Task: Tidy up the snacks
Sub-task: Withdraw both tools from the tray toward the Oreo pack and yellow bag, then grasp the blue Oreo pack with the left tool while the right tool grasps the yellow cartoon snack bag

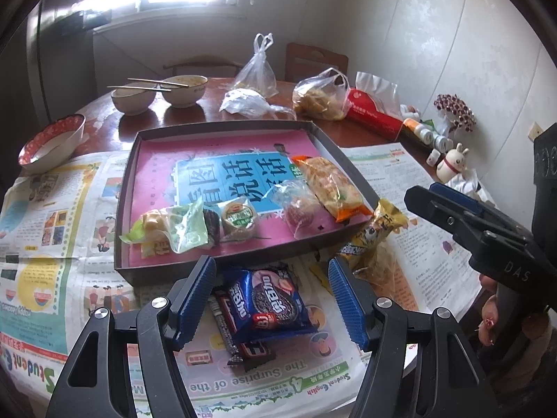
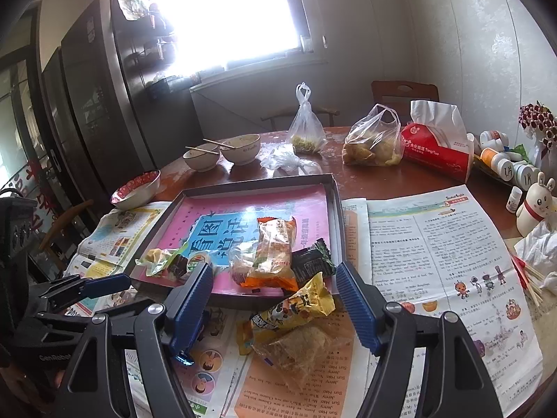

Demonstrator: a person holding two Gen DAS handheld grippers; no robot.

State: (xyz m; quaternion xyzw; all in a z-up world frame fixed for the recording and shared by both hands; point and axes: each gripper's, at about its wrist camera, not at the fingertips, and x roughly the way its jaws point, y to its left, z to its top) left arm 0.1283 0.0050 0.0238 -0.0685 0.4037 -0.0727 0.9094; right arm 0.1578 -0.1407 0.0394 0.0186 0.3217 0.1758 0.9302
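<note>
A dark shallow box with a pink and blue lining holds several wrapped snacks, among them an orange packet and a green-wrapped one. My left gripper is open, its fingers on either side of a blue Oreo pack that lies on the newspaper in front of the box. My right gripper is open above a yellow snack packet lying against the box's near right corner; it also shows in the left wrist view.
Newspapers cover the near table. Behind the box are two bowls with chopsticks, a red-rimmed bowl, plastic bags, a red tissue pack, bottles and a rabbit figure at right.
</note>
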